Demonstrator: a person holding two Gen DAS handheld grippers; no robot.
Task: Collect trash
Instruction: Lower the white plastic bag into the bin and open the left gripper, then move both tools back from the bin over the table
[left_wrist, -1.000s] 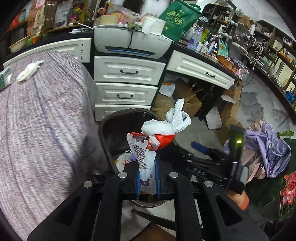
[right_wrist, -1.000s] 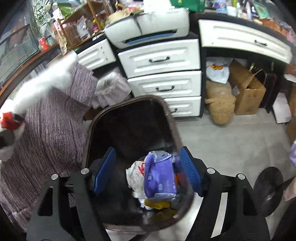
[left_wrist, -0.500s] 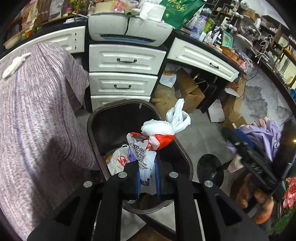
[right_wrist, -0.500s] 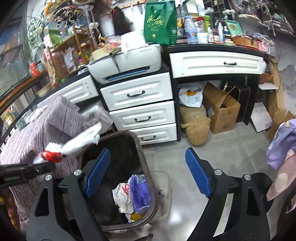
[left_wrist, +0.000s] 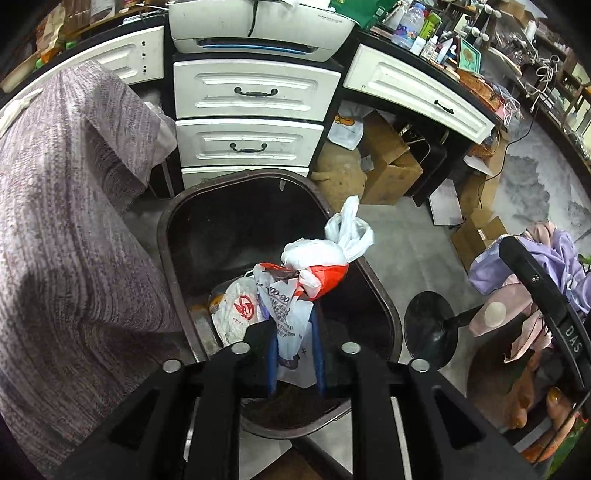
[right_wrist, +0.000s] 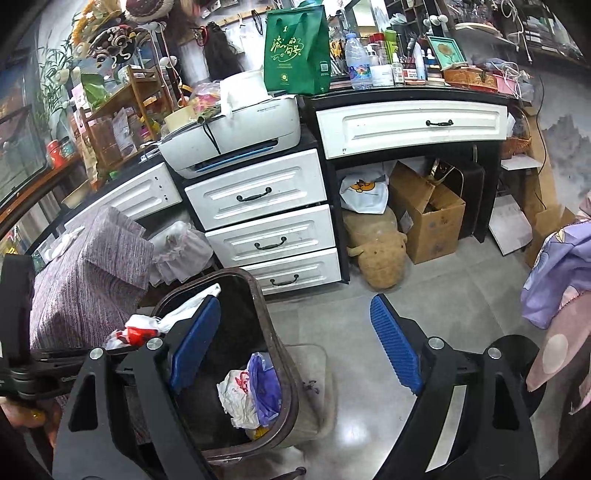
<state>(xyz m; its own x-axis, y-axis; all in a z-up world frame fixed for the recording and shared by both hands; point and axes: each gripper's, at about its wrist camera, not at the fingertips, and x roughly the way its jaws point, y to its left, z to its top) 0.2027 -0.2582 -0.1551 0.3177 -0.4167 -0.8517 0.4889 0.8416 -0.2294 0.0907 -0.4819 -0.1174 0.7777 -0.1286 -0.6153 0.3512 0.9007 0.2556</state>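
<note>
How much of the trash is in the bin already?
Some is: a white bag and a purple wrapper lie inside the bin. The left gripper holds a knotted plastic bag right above the opening, not yet dropped. The right gripper is open and empty. Letting go is left.

Grey tiled floor (right_wrist: 369, 354). Standing on it: a dark brown trash bin (right_wrist: 280, 373), just in front of a white drawer unit (right_wrist: 266, 221); a brown stuffed sack (right_wrist: 376, 258) and an open cardboard box (right_wrist: 428, 218) side by side under the desk; a black round stand base (left_wrist: 428, 325) to the right of the bin. Beside the bin on the left, a surface under a purple-grey striped cloth (left_wrist: 62, 236), with a small white item on top at its far edge.
</note>
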